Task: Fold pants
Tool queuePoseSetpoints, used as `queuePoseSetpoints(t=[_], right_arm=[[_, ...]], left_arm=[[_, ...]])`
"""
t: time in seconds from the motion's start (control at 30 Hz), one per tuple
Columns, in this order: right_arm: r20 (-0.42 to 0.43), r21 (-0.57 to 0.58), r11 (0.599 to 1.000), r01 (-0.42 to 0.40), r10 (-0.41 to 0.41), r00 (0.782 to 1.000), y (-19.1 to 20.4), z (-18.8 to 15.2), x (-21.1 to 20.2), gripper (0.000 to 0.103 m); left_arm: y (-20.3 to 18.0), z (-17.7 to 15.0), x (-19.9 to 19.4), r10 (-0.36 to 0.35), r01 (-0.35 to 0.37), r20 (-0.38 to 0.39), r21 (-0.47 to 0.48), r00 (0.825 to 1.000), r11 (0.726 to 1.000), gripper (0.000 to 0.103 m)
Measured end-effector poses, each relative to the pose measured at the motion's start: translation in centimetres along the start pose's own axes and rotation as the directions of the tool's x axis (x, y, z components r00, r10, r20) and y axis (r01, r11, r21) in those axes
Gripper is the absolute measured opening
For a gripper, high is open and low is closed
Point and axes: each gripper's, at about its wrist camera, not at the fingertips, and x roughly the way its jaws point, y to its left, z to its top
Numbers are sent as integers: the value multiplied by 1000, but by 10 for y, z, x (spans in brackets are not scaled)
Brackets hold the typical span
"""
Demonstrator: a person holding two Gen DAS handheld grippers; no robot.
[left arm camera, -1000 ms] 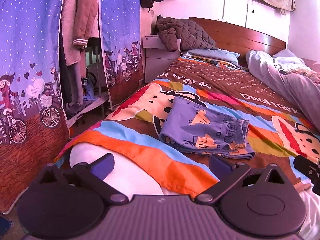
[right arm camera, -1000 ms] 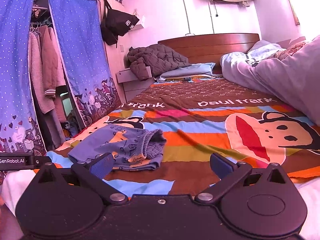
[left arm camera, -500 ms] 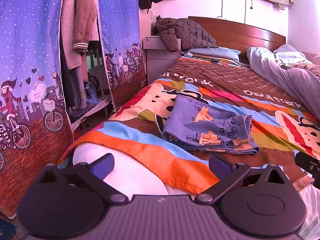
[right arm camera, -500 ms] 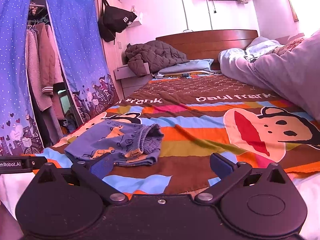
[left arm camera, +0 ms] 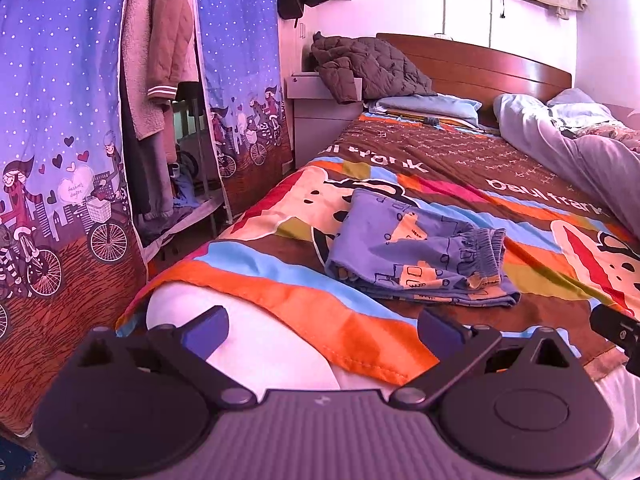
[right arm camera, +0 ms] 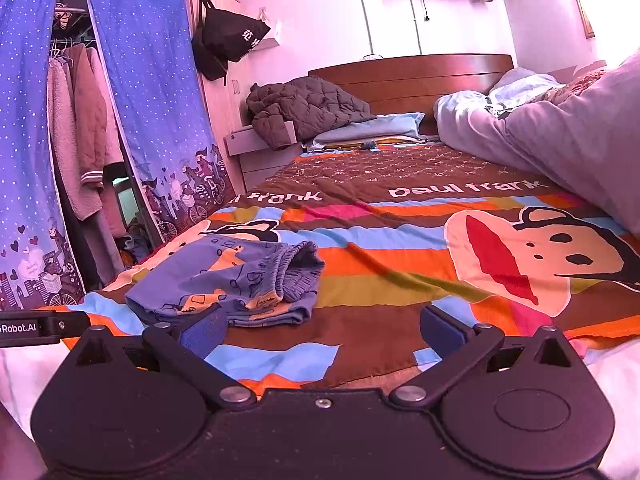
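Small blue patterned pants [left arm camera: 416,252] lie folded in a compact bundle on the striped bedspread [left arm camera: 304,300], elastic waistband facing right. In the right wrist view the same pants [right arm camera: 236,280] rest just beyond my left fingertip. My left gripper [left arm camera: 322,330] is open and empty, hovering over the bed's near corner, short of the pants. My right gripper [right arm camera: 322,328] is open too, with nothing between its fingers, low over the bedspread to the right of the pants. The right gripper's edge [left arm camera: 616,330] shows in the left wrist view.
A fabric wardrobe with blue curtains [left arm camera: 60,140] and hanging clothes stands left of the bed. A dark quilted jacket [left arm camera: 364,66] lies on the nightstand by the wooden headboard [right arm camera: 420,76]. A lilac duvet [right arm camera: 560,140] is heaped along the bed's right side.
Both grippers have drawn back slightly and lowered; the pants sit a bit farther off in both views. The pants themselves have not moved.
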Motion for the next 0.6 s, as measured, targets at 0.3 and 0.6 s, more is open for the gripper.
queuePoseSetpoints(t=[0.3,0.6], right_arm=[[-5,-9,1000,6,-6,1000,0,-3,2,102],[-6,-9,1000,7,-7,1000,0,-4,2,102]], left_arm=[[1,-1,0,-1,1,0,-4,1000,1000,103],[2,-2,0,-2,2,0,-5,1000,1000,103]])
